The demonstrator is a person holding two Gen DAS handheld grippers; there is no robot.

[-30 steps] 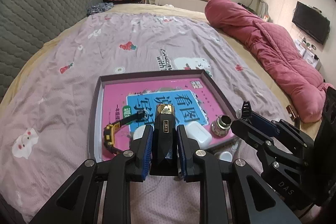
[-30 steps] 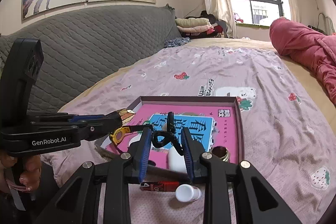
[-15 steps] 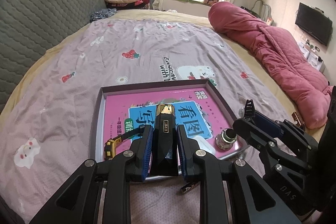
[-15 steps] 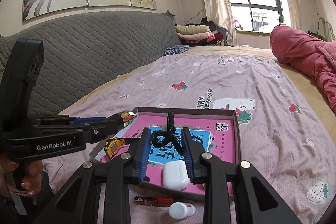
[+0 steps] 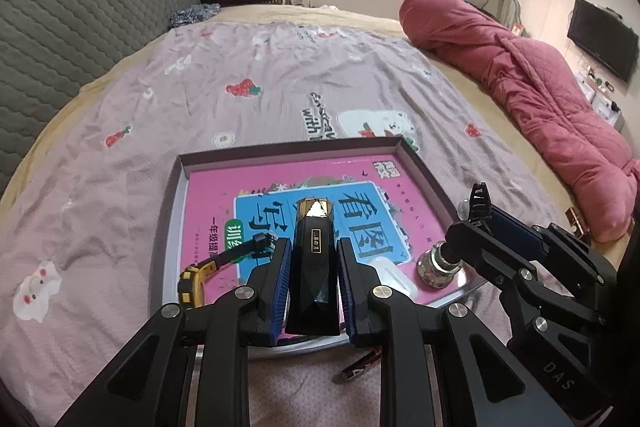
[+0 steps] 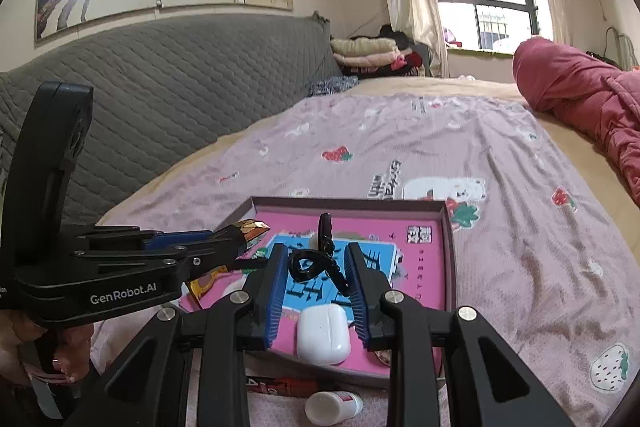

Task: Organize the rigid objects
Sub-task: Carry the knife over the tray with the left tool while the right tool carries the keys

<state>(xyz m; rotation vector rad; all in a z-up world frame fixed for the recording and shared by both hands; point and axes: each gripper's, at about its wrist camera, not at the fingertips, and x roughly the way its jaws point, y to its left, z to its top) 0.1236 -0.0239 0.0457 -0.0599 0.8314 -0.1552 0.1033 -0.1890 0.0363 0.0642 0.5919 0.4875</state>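
Your left gripper (image 5: 312,279) clamps the black bottle (image 5: 313,267) over the tray (image 5: 182,211); your right gripper (image 6: 318,279) pinches a black clip (image 6: 316,259). Release high and either could bounce out (bedding gives).

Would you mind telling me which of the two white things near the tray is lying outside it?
The small white bottle, lying on its side on the bedspread in front of the tray. The white earbud case rests inside the tray.

Earbud case (image 6: 323,334) in tray (image 6: 449,247), bottle (image 6: 334,405) outside
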